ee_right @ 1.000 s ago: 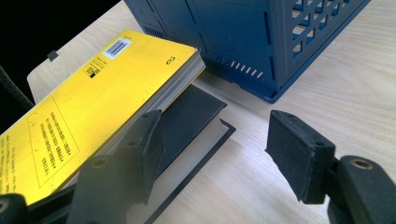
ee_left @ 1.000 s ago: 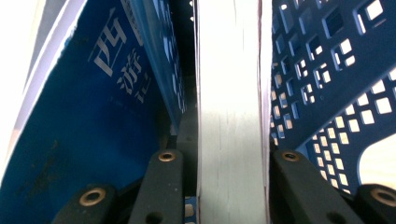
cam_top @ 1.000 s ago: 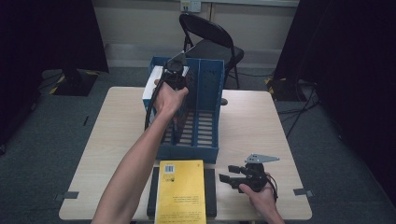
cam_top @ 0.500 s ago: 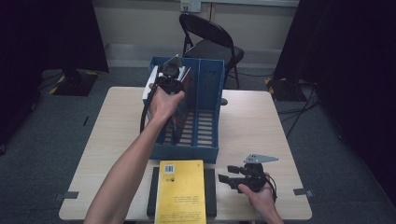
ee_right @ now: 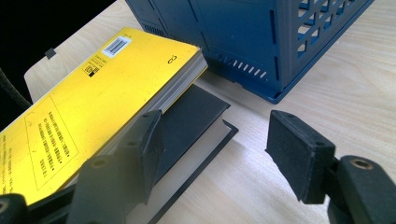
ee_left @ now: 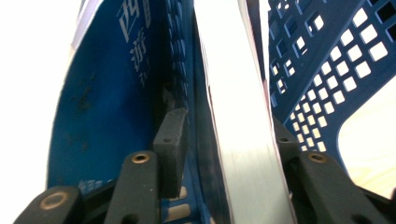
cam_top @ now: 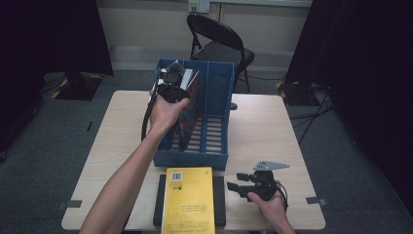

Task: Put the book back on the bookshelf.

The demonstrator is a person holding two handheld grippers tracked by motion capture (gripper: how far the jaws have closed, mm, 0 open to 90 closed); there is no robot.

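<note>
Now I am reaching my left gripper (cam_top: pixel 171 84) toward twelve o'clock over the blue file rack (cam_top: pixel 216 122), jaws clamping a thin book (ee_left: pixel 238 112) upright in its left compartment. My right gripper (cam_top: pixel 239 185) is lying wide open at five o'clock, beside the yellow book (cam_top: pixel 189 200).

Book held upright in the blue file rack, between the left gripper's jaws.

The book (ee_left: pixel 243 116) stands on edge in the left compartment of the blue file rack (cam_top: pixel 214 122), its pale page edge facing the left gripper (cam_top: pixel 171 87) and running up between the two jaws. One jaw lies against its right face; the other stands just beside its left face, and contact there cannot be told. A dark blue book (ee_left: pixel 107 102) stands just left of that jaw.
</note>
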